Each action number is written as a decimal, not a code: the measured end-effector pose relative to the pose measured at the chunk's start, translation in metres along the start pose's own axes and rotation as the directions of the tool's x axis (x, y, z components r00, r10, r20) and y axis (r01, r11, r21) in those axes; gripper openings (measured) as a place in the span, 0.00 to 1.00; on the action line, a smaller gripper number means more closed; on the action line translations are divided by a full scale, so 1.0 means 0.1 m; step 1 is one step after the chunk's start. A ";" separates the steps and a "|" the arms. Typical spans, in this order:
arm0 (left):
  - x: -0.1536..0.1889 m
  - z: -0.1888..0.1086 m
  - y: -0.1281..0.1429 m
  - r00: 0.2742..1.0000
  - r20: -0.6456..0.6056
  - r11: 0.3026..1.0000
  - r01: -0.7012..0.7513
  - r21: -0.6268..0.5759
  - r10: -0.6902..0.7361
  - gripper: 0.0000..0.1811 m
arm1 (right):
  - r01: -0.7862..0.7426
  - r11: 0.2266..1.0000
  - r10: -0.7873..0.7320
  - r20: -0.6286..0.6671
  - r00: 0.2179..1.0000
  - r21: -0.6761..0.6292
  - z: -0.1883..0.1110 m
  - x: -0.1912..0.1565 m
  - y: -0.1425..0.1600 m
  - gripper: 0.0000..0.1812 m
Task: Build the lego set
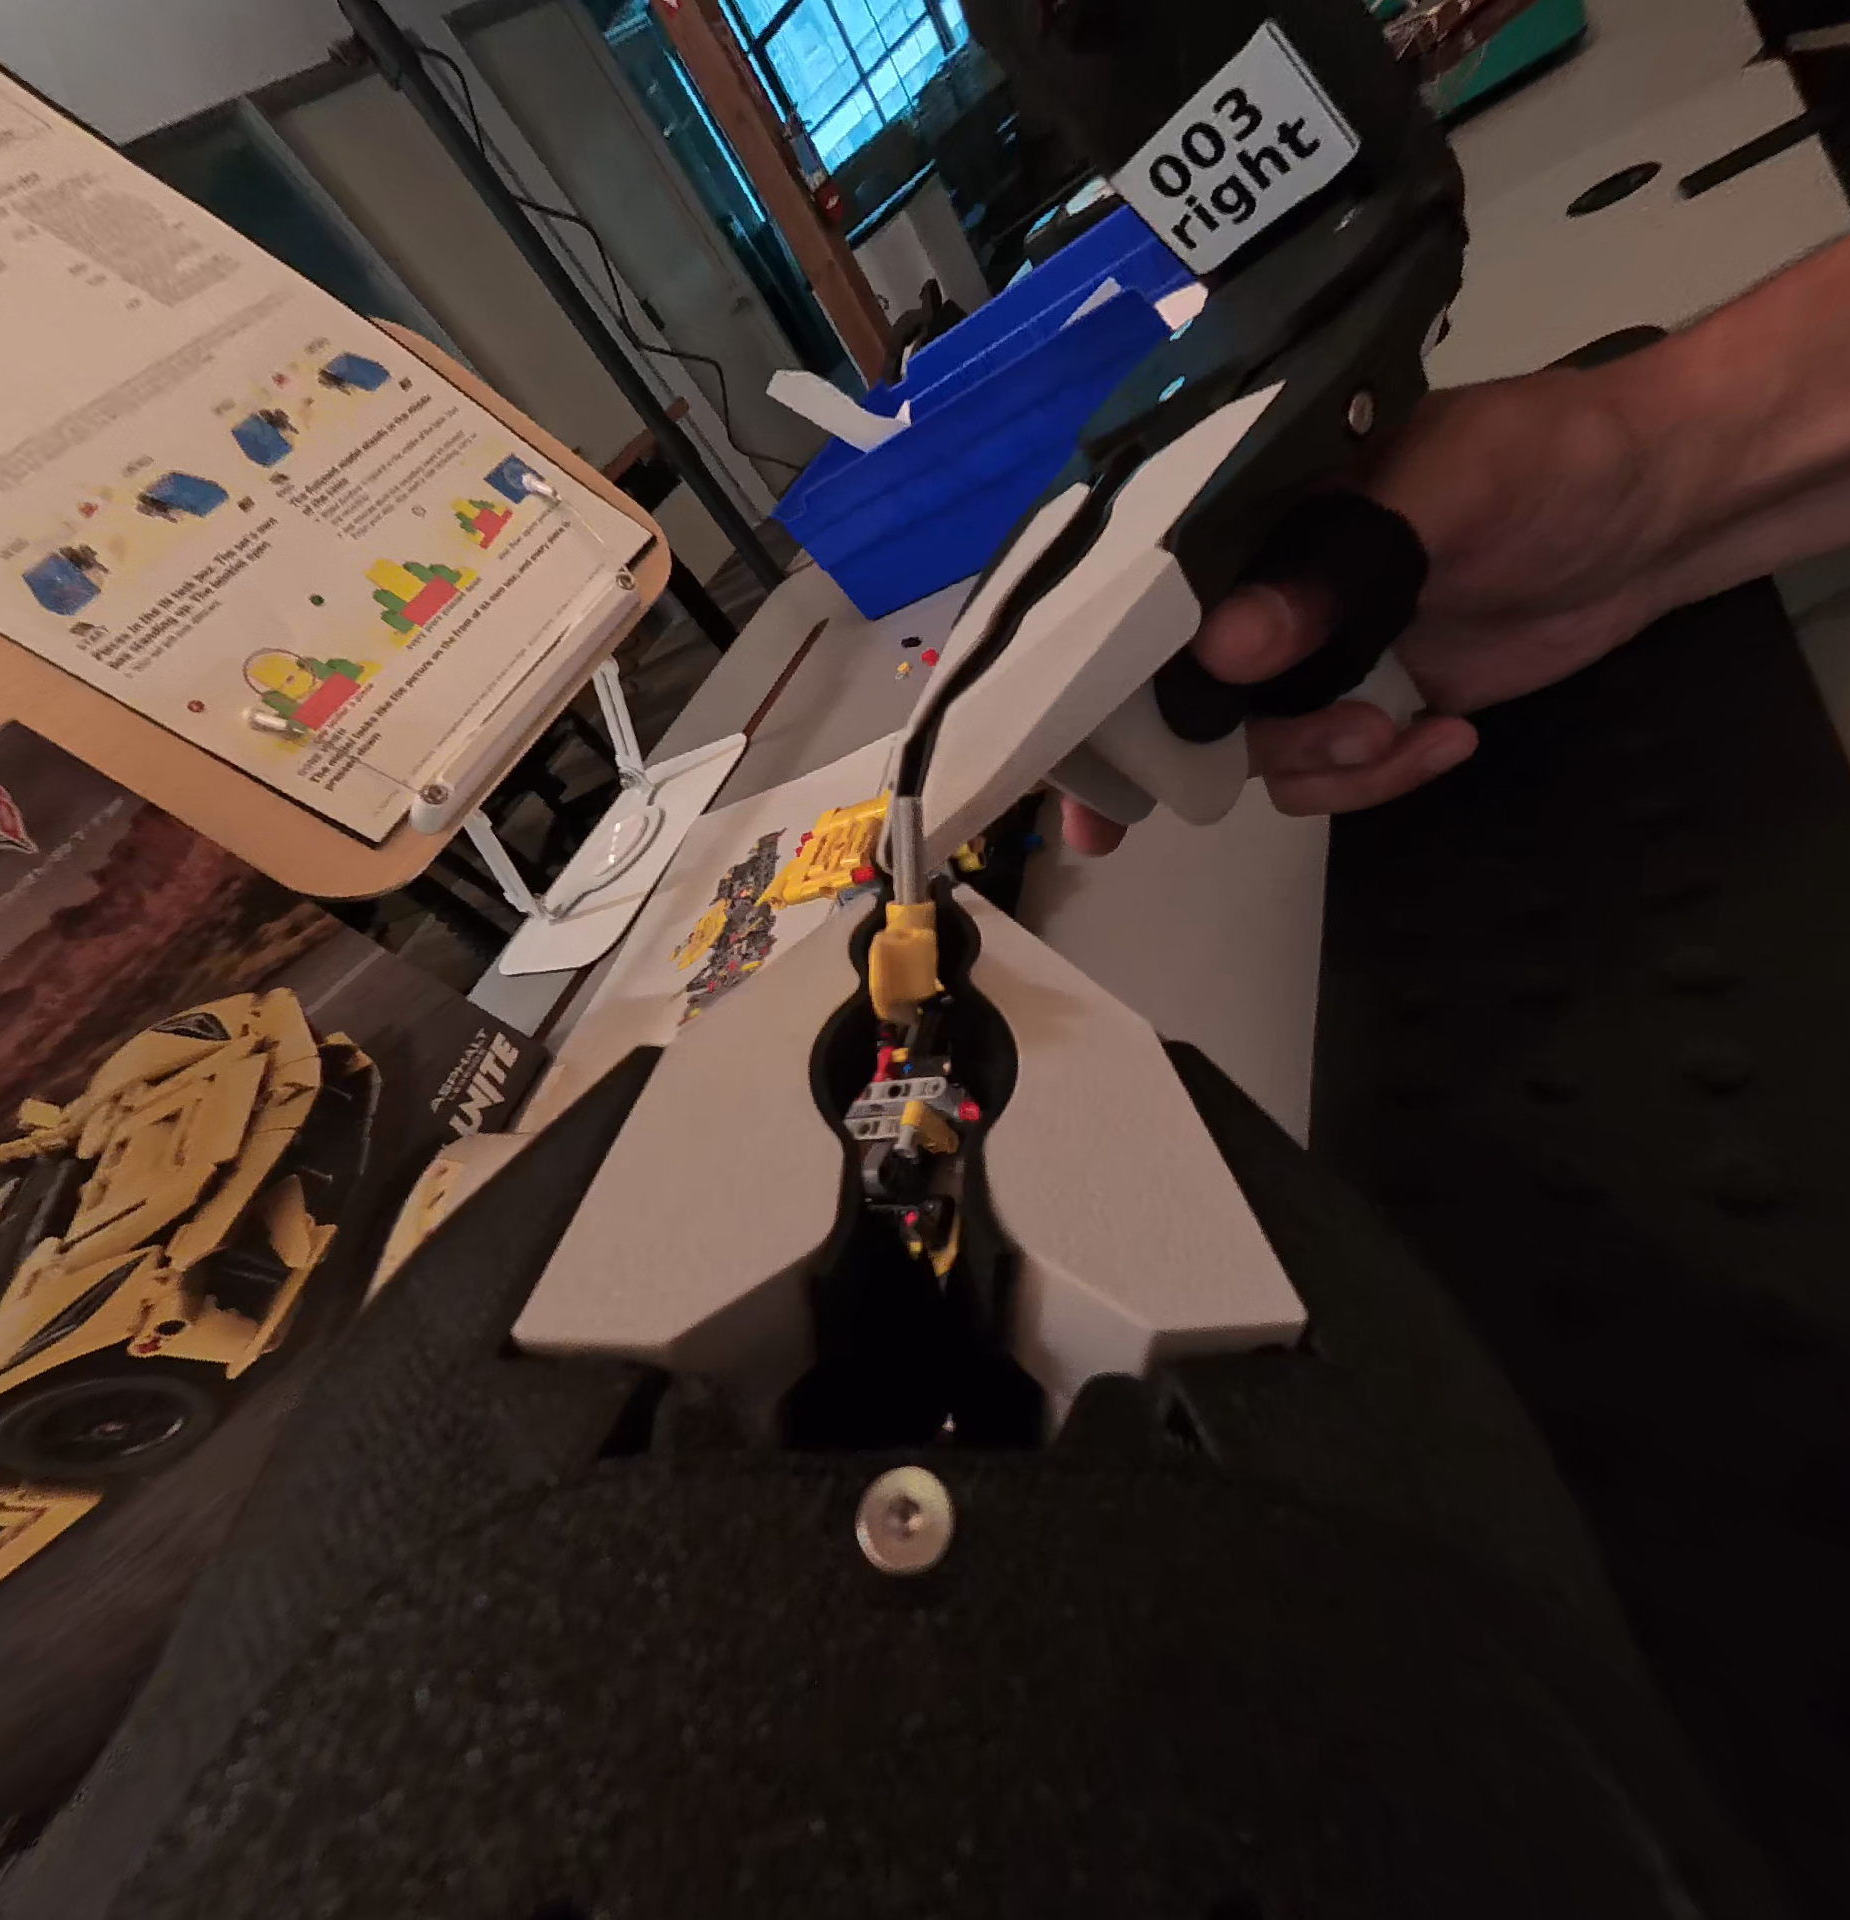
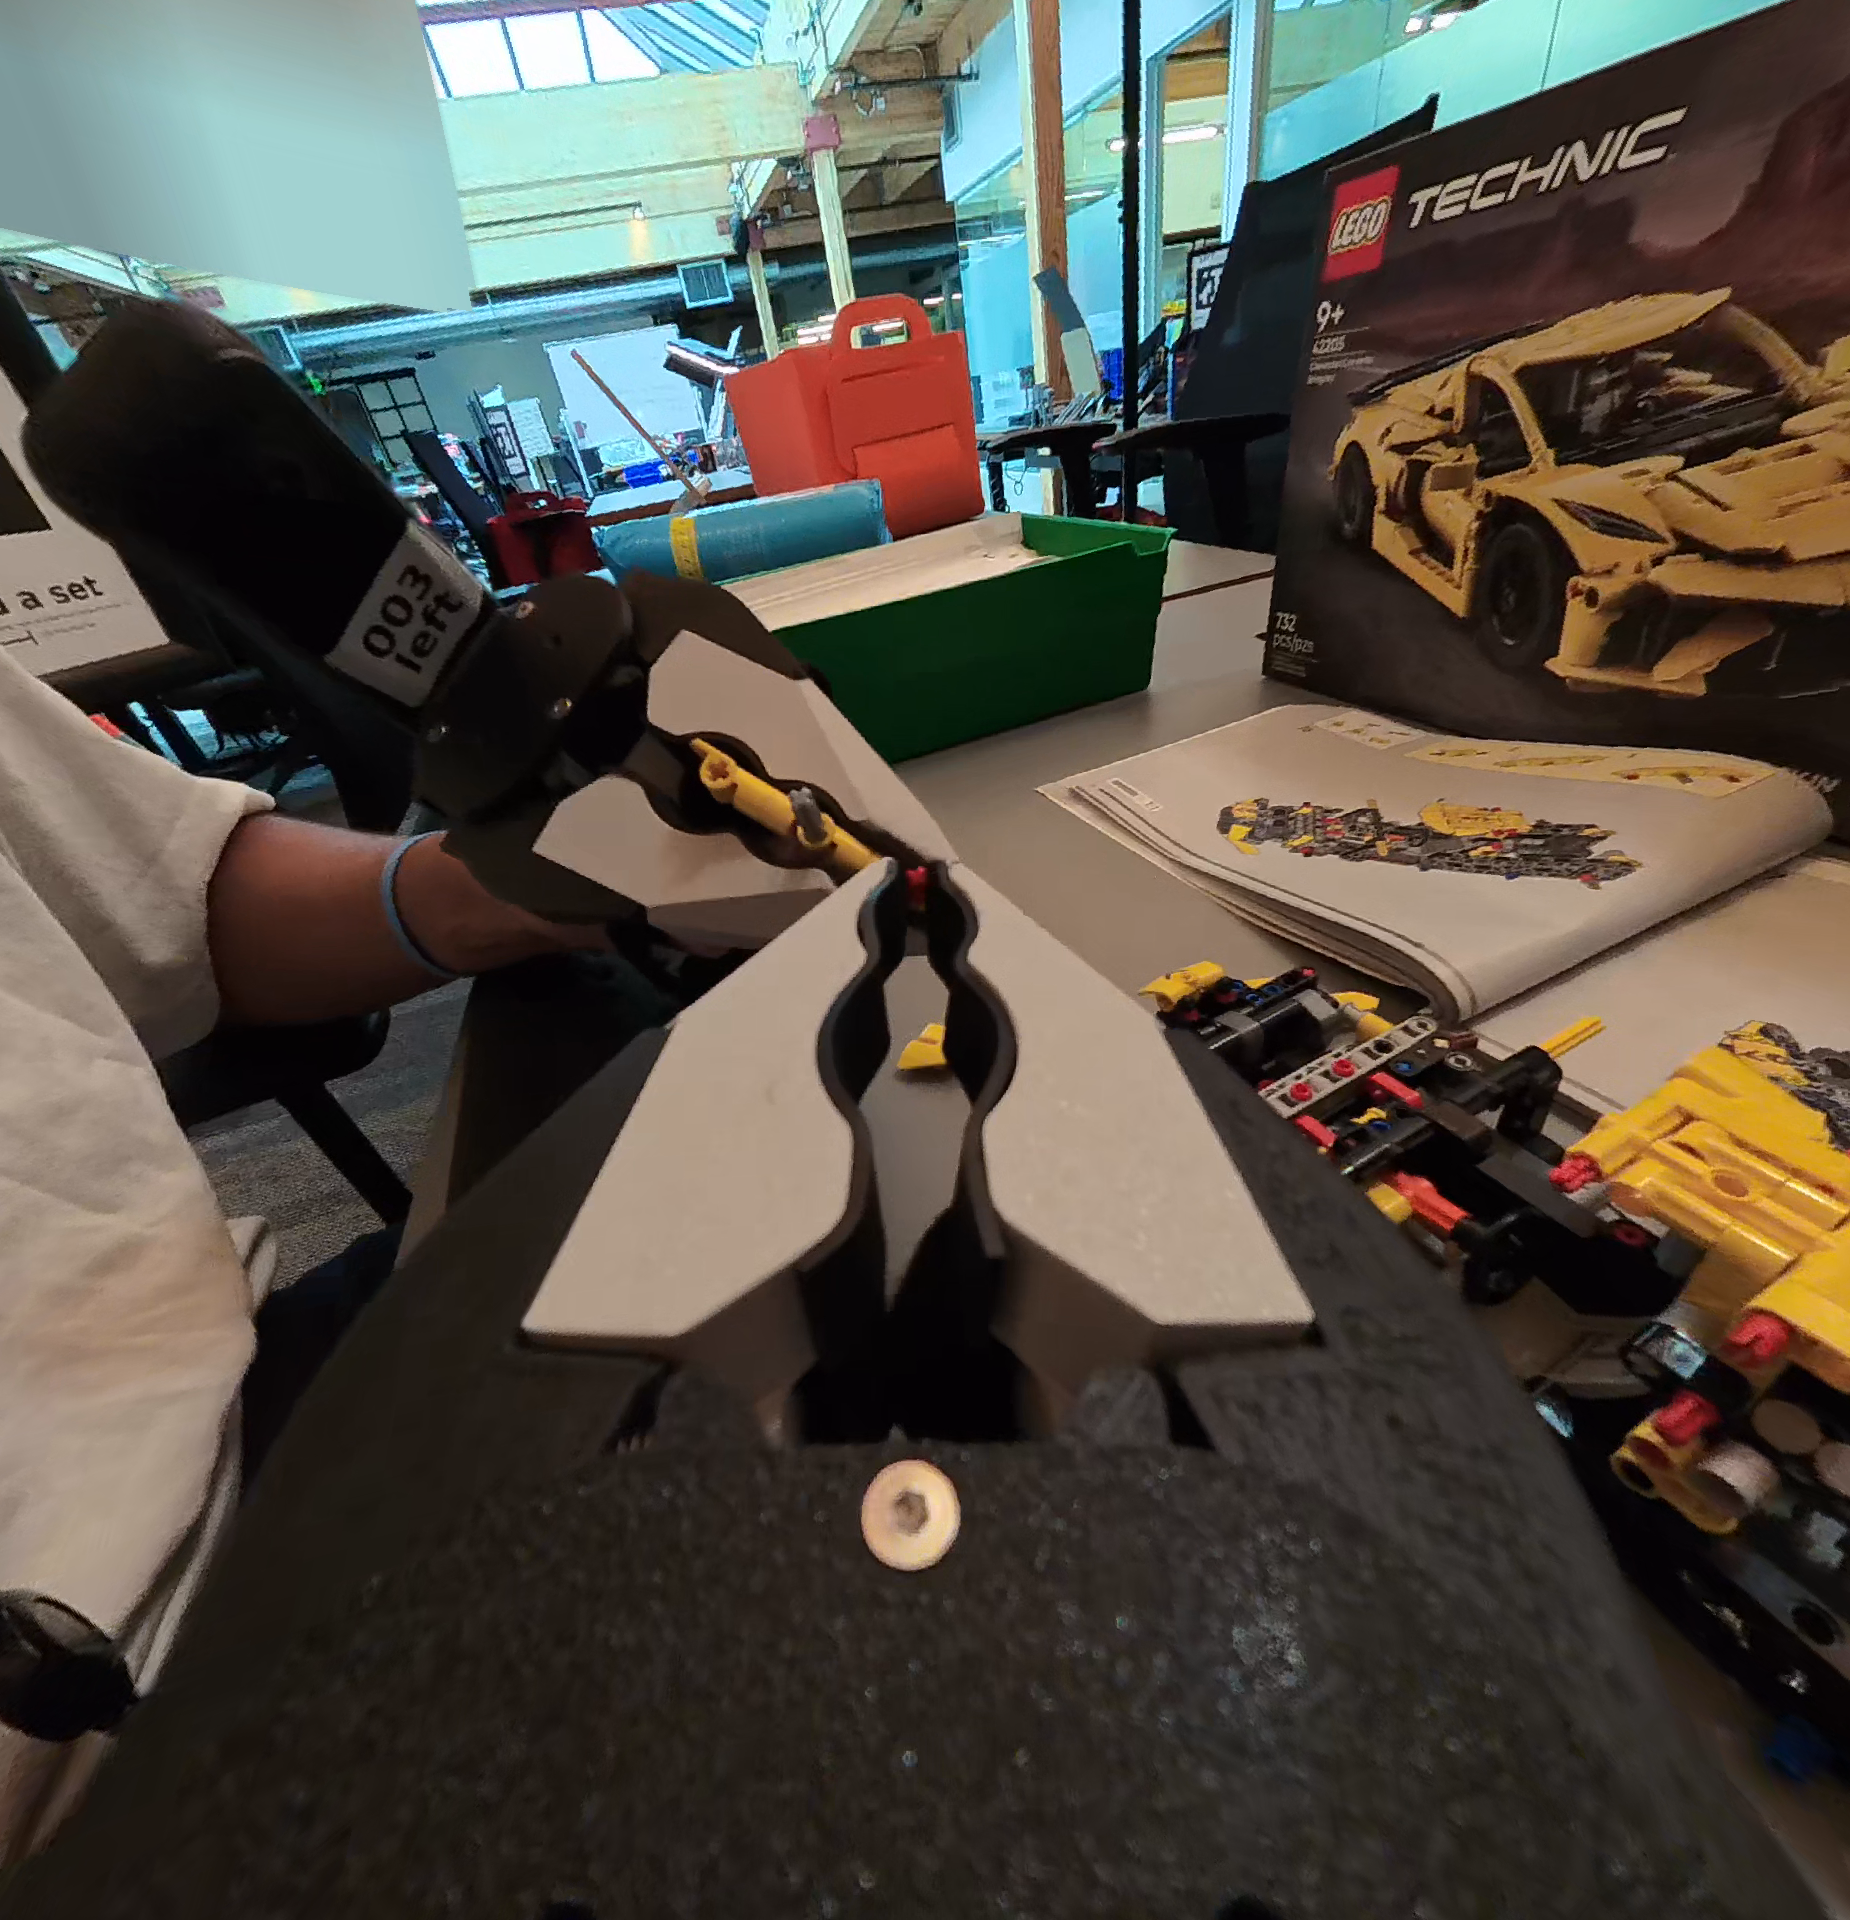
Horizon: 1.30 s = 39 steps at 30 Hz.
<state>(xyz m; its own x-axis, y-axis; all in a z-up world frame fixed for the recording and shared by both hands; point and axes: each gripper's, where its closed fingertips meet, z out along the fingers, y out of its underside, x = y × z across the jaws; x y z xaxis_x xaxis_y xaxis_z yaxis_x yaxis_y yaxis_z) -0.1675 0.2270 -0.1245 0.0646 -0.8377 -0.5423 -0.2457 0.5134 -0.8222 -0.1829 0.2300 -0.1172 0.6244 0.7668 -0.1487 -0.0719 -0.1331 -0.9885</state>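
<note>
- The work area is a grey bench (image 2: 1056,790) in an open workshop with timber posts, skylights and other worktables behind.
- The set's box (image 2: 1575,416) stands upright at the far edge of the bench. Its front shows a yellow sports car, a red square logo and lines of white print.
- An open instruction booklet (image 2: 1420,831) lies flat in front of the box, with a diagram of a part-built chassis on the page.
- The partly built model (image 2: 1523,1143), in yellow, black, grey and red, lies on the bench just beside the booklet. It is to the right of both tools.
- A small loose yellow part (image 2: 923,1049) lies on the bench, seen between the right tool's fingers.
- An instruction board (image 1: 277,468) with text and coloured brick pictures leans on a white stand. A blue bin (image 1: 962,457) sits beyond it and a green bin (image 2: 1004,623) is at the other end.
- Left gripper (image 1: 910,920): fingers pressed onto a yellow piece (image 1: 900,961), held in the air above the bench. A white printed tag (image 2: 407,623) is fixed to its body.
- Right gripper (image 2: 916,883): fingers pressed together at the tips on a small red piece (image 2: 916,879), right against the end of the yellow piece. It carries a similar white tag (image 1: 1233,156).
- In the left wrist view a grey rod (image 1: 905,857) runs from the right fingertips into the yellow piece. I cannot tell whether the rod and the red piece are one part.
- A hand (image 1: 1420,623) grips the right gripper's trigger handle.
</note>
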 end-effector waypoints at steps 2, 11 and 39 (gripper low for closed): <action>-0.01 0.00 0.00 1.000 0.005 1.000 -0.008 -0.003 0.008 0.03 | 0.005 1.000 -0.005 -0.006 1.000 0.003 0.00 0.01 0.00 0.02; -0.01 0.02 -0.01 0.998 -0.026 0.997 0.065 0.028 -0.064 0.04 | -0.016 1.000 0.016 -0.025 1.000 -0.002 -0.03 0.06 -0.01 0.02; -0.06 -0.08 -0.01 0.978 -0.083 0.978 0.199 0.063 -0.194 0.04 | -0.052 0.996 0.041 -0.167 0.985 -0.066 -0.56 0.58 -0.01 0.07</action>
<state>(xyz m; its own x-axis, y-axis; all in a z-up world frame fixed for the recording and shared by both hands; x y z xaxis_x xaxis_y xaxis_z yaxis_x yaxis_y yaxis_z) -0.1754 0.2304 -0.1192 0.0303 -0.9338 -0.3565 -0.1660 0.3470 -0.9231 -0.1035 0.2392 -0.1236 0.7423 0.6449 -0.1819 -0.0531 -0.2140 -0.9754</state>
